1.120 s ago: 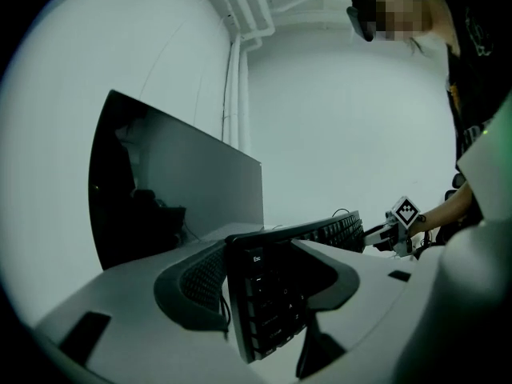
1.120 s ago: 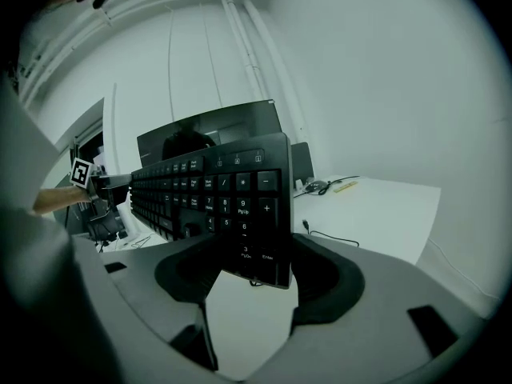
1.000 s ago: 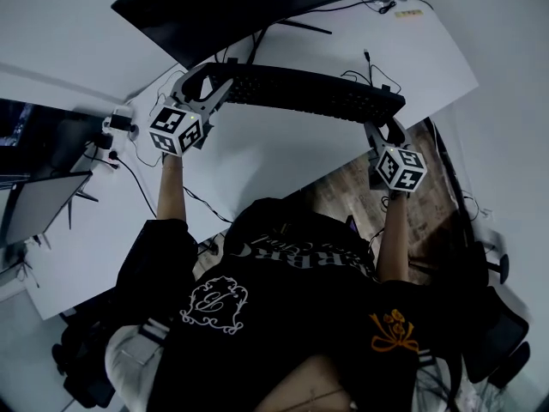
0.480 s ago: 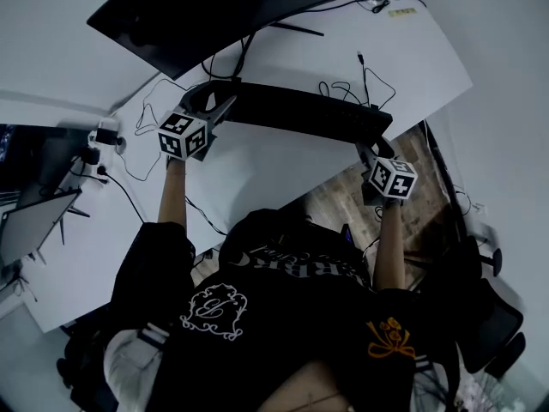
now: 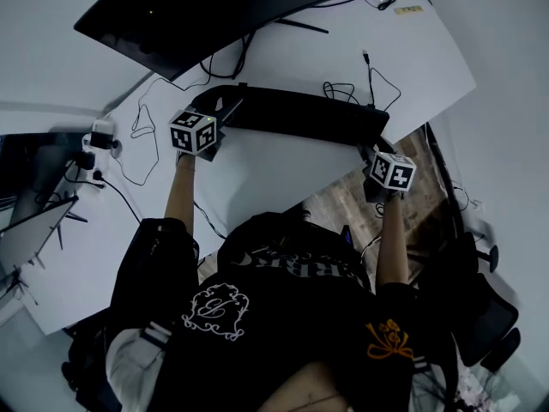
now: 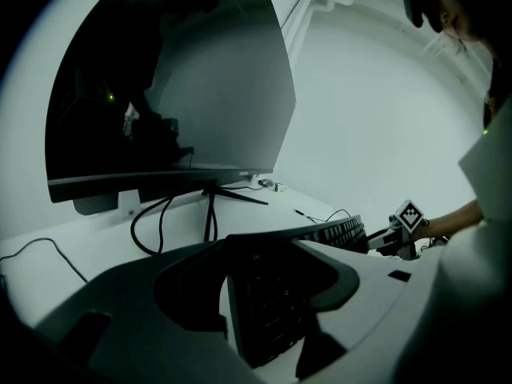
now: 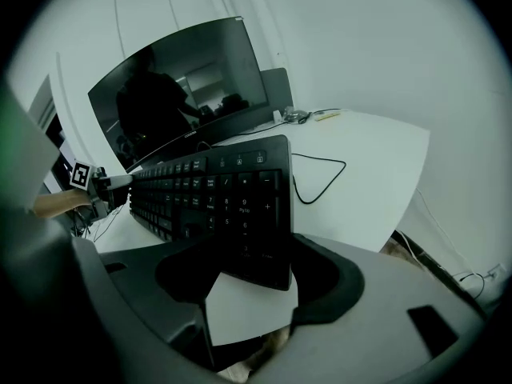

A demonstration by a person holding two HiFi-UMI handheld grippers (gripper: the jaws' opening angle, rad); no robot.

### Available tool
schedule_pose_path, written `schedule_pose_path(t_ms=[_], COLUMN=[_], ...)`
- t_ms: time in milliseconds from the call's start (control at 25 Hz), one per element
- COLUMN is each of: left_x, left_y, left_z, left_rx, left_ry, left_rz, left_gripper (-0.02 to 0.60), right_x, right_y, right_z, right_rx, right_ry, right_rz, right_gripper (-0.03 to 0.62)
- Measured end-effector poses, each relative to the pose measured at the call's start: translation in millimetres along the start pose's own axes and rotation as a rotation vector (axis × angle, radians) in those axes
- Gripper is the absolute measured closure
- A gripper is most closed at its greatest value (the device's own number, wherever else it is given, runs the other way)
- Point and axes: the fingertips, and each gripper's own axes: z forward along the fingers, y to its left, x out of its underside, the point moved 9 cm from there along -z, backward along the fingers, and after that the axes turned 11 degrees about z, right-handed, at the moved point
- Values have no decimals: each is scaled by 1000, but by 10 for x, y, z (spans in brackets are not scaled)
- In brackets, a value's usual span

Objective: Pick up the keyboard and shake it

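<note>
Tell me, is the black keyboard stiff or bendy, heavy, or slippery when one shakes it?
Probably stiff: the keyboard spans straight between the left gripper and right gripper without sagging. Likely light for its length, being thin. It may slip, since each gripper pinches only a short end.

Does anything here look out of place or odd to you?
Only the keyboard: instead of lying flat on the desk, it is clamped at its two ends by the left gripper and the right gripper, and sits tilted. Nothing looks spilled or broken.
</note>
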Motion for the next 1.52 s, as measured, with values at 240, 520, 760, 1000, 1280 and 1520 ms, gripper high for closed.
schedule_pose_path(t_ms=[240,520,760,1000,1280,1520], left_x=[37,165,262,199,-22,-293], left_y=[137,207,230,214,-61,-581], left_z=[192,381,524,481,238,36], left_rx=[7,-17,-103,-116,-129,-73], left_ry=[-2,9,122,119,82,3], left_rz=[-42,-146,-95,-70,18,73], left_gripper=[328,330,322,322,325,348], right_x=[-45,-160,-136,-138,-312,-285], right_y=[-11,-75,-91,-71,119,395], right_z=[107,227,310,254,-92,-372], right_rx=[11,16,37,40,-44,-180], right_ry=[-2,9,-12,-40,-175,-219], right_rz=[49,89,141,144,127,111], right_gripper=[321,321,316,315,353,388])
